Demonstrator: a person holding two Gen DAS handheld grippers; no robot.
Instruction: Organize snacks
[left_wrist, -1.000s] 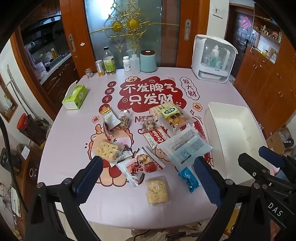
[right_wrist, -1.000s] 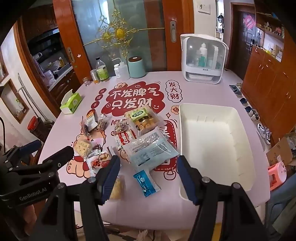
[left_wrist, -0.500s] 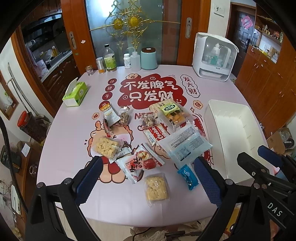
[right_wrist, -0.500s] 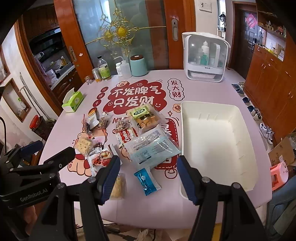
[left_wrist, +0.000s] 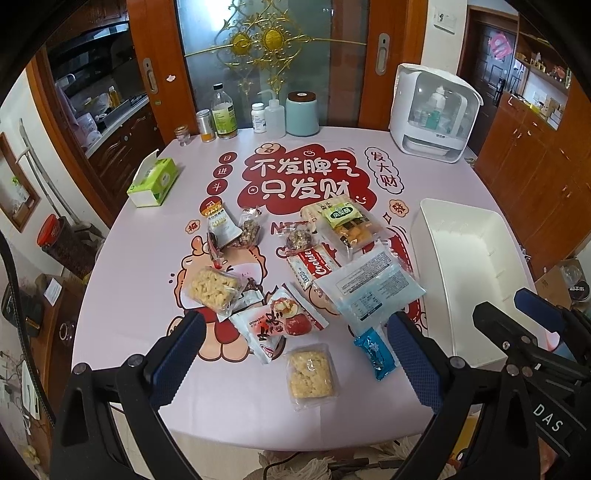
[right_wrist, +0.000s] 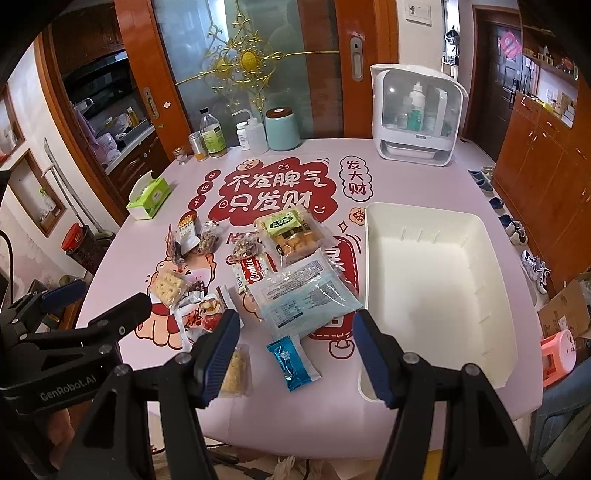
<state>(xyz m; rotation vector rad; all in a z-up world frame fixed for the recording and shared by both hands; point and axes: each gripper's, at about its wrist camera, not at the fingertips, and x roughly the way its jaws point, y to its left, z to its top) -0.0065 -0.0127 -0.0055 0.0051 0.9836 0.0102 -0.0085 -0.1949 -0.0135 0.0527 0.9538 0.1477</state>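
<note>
Several snack packs lie in the middle of the pink table. Among them are a large pale blue packet, a small blue sachet, a yellow cracker pack, a red and white pack, a Cookie box and a green-labelled pastry pack. To their right stands an empty white bin. My left gripper hovers open above the near snacks. My right gripper is open above the sachet and holds nothing.
A green tissue box sits at the table's left. Bottles, jars and a teal canister line the far edge, with a white appliance at the far right. Wooden cabinets and a glass door surround the table.
</note>
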